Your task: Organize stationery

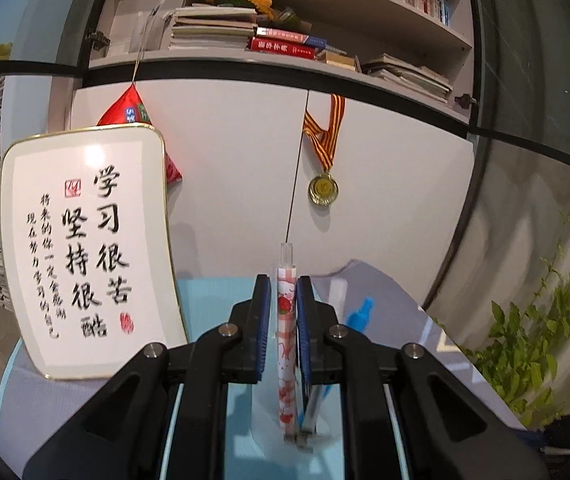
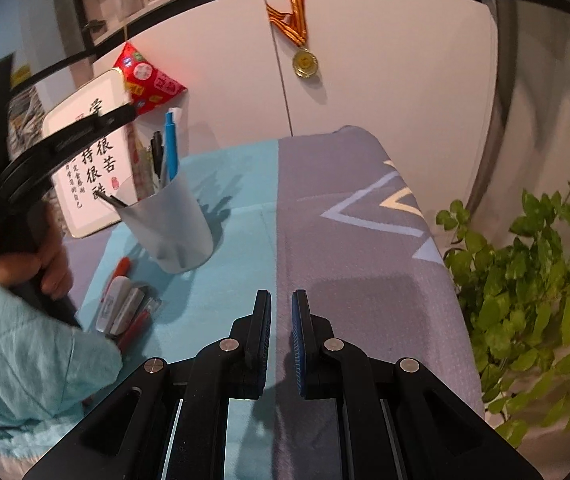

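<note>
My left gripper [image 1: 283,286] is shut on a white pen with red strawberry print [image 1: 287,344], held upright over the pen cup. A blue pen [image 1: 359,314] and a clear pen [image 1: 313,408] stand beside it below the fingers. In the right wrist view the grey pen cup [image 2: 173,220] stands on the table and holds a blue pen [image 2: 171,148] and dark pens [image 2: 157,152]. Several loose items, a white corrector [image 2: 115,300] and red pens [image 2: 135,326], lie left of the cup. My right gripper [image 2: 281,300] is nearly closed and empty, above the table.
A framed calligraphy board [image 1: 85,248] leans against the cabinet behind the cup. A medal [image 1: 323,188] hangs on the cabinet door. A red pouch [image 2: 147,76] hangs behind the board. A leafy plant [image 2: 525,300] is past the table's right edge. The tablecloth [image 2: 345,220] is blue and grey.
</note>
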